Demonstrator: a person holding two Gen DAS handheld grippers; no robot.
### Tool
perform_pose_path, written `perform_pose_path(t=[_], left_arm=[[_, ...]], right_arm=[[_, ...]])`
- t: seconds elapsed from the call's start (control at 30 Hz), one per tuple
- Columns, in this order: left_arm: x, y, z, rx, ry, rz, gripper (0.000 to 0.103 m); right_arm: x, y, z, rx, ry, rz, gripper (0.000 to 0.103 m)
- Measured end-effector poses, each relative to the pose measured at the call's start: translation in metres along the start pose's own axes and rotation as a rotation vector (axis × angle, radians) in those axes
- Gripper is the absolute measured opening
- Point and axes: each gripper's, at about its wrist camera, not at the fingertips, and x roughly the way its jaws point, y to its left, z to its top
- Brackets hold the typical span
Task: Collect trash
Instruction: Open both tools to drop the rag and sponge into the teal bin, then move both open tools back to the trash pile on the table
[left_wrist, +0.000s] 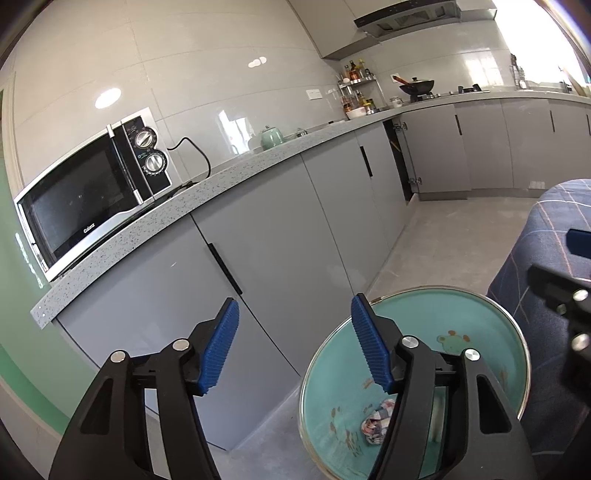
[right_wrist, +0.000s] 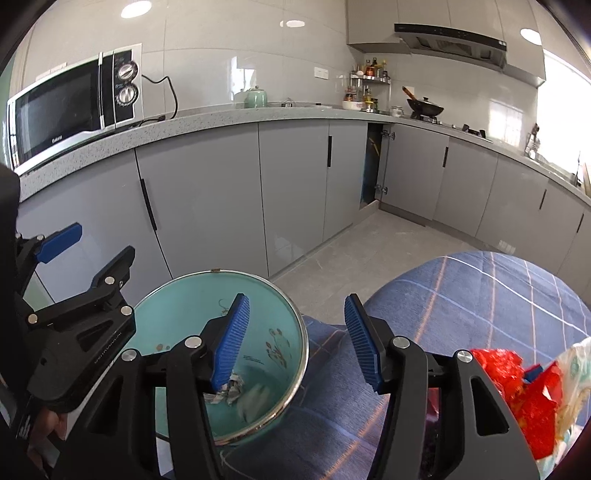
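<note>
Resting at the bottom of the teal bin are a crumpled patterned wrapper and a paler scrap beside it, blurred in the right wrist view. The bin stands on the floor, just beside the left edge of the blue checked cloth. Further trash, a red crinkled wrapper, lies on the cloth at the near right.

Both tongs are spread with nothing between the pads. The right gripper hangs over the bin's right rim and the cloth edge. The left gripper hangs at the bin's left side, its right finger over the opening.

The step in hand appears to be the release into the bin. For a clean result, keep the jaws wide, lift clear of the metal rim without knocking it, then approach the red wrapper from above.

Grey cabinets and a microwave stand at the far side.
</note>
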Motion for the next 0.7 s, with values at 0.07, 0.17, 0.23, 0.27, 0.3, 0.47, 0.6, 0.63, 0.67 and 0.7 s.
perform_pose_path(t=[0.07, 0.17, 0.23, 0.27, 0.3, 0.47, 0.6, 0.63, 0.67, 0.7], left_arm=[[-0.001, 0.002, -0.001, -0.007, 0.005, 0.002, 0.064], [-0.007, 0.002, -0.001, -0.004, 0.001, -0.002, 0.065], [-0.012, 0.002, -0.001, -0.005, -0.005, -0.007, 0.069], [-0.016, 0.002, -0.001, -0.006, -0.009, -0.011, 0.070], [-0.020, 0.002, -0.001, -0.008, -0.012, -0.017, 0.071], [-0.045, -0.005, -0.005, 0.003, -0.026, -0.078, 0.073], [-0.069, -0.028, -0.007, 0.033, -0.049, -0.151, 0.074], [-0.074, -0.034, -0.007, 0.039, -0.054, -0.172, 0.075], [-0.080, -0.041, -0.007, 0.047, -0.061, -0.193, 0.076], [-0.089, -0.050, -0.007, 0.060, -0.071, -0.218, 0.076]], right_arm=[[-0.005, -0.002, 0.001, 0.003, -0.003, -0.008, 0.056], [-0.013, -0.002, 0.002, 0.002, -0.002, -0.030, 0.057], [-0.023, -0.002, 0.004, 0.000, -0.012, -0.047, 0.059], [-0.027, -0.002, 0.004, -0.004, -0.015, -0.060, 0.061], [-0.034, -0.002, 0.003, -0.007, -0.021, -0.071, 0.063], [-0.074, -0.018, -0.013, -0.008, -0.048, -0.145, 0.066], [-0.105, -0.049, -0.034, 0.031, -0.048, -0.244, 0.066], [-0.116, -0.061, -0.040, 0.044, -0.051, -0.285, 0.066], [-0.122, -0.068, -0.044, 0.051, -0.053, -0.306, 0.066], [-0.132, -0.078, -0.050, 0.064, -0.057, -0.333, 0.066]])
